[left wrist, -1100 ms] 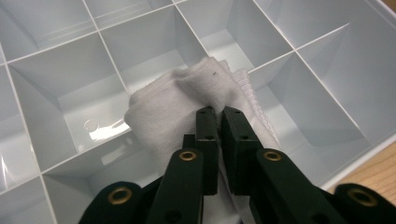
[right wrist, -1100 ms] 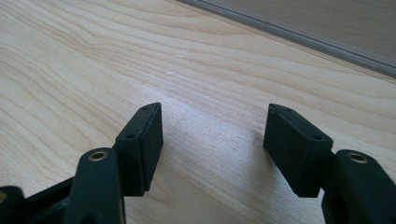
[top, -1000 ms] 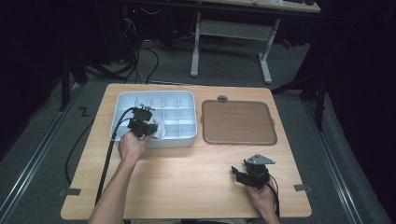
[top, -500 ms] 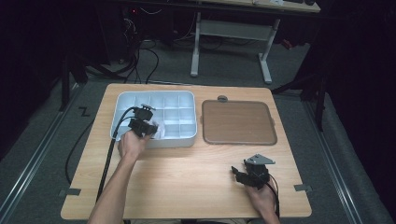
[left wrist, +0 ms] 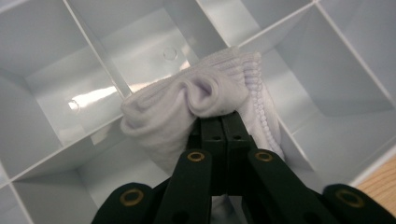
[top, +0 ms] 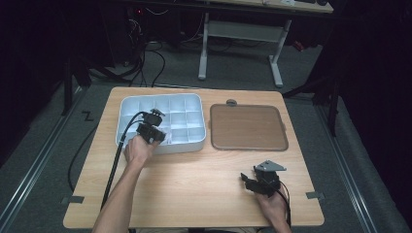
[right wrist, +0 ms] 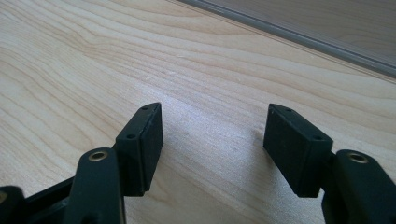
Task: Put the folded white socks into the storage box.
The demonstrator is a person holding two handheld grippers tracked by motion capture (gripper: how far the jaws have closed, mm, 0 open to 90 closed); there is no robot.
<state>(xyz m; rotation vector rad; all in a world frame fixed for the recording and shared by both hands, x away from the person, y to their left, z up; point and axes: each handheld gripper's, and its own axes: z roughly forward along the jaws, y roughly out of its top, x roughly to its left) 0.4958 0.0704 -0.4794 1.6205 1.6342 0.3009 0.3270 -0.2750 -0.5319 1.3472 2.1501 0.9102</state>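
Jaws of my left gripper are clenched tight on a white cloth, a bunched, ribbed fold of it pinched between the pads. That cloth hangs over the dividers of a pale compartment tray, in its near-left part, draped across more than one cell. My left hand sits at the tray's near wall. Just beside the tray, to its right, lies a brown mat. Well apart, near the desk's front right corner, my right gripper hovers low over bare wood, its jaws released and wide, nothing between them.
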